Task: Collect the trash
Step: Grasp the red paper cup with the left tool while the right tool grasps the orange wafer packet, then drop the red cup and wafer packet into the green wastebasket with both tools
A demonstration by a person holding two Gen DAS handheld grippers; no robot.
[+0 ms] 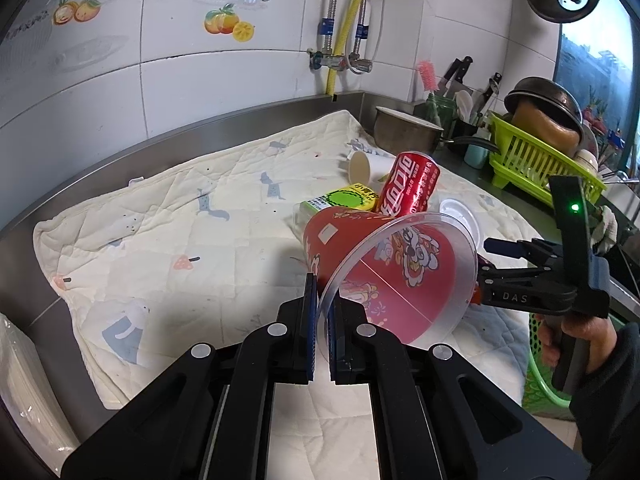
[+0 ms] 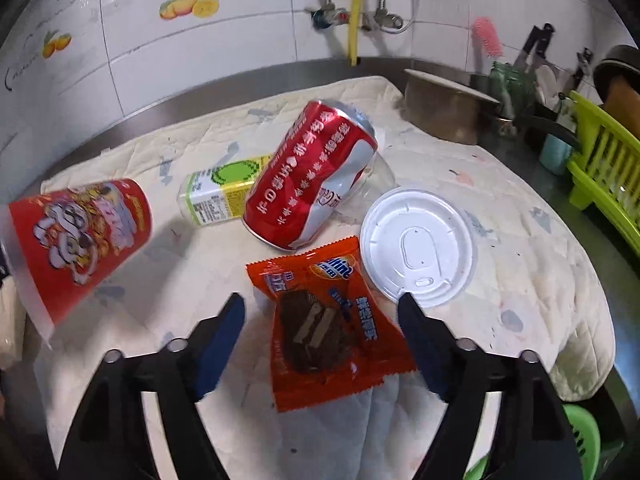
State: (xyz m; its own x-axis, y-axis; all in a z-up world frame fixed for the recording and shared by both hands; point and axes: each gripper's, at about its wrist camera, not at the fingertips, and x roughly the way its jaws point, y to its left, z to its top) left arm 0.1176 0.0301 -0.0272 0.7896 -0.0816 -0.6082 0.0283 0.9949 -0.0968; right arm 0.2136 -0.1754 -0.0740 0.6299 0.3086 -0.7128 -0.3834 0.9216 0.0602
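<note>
While the left gripper pinches the red cup's clear rim above the quilt, the right gripper, stamped "DAS", gapes wide around an orange wrapper beside a Coca-Cola can.

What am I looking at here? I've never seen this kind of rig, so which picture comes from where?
No robot: a person holds two handheld grippers, each with a fisheye camera looking along its fingers. The left view shows the left gripper shut on the rim of a red plastic cup. The right view shows the right gripper open around an orange snack wrapper. On the quilted cloth lie a red can, a green-yellow carton and a white lid.
</note>
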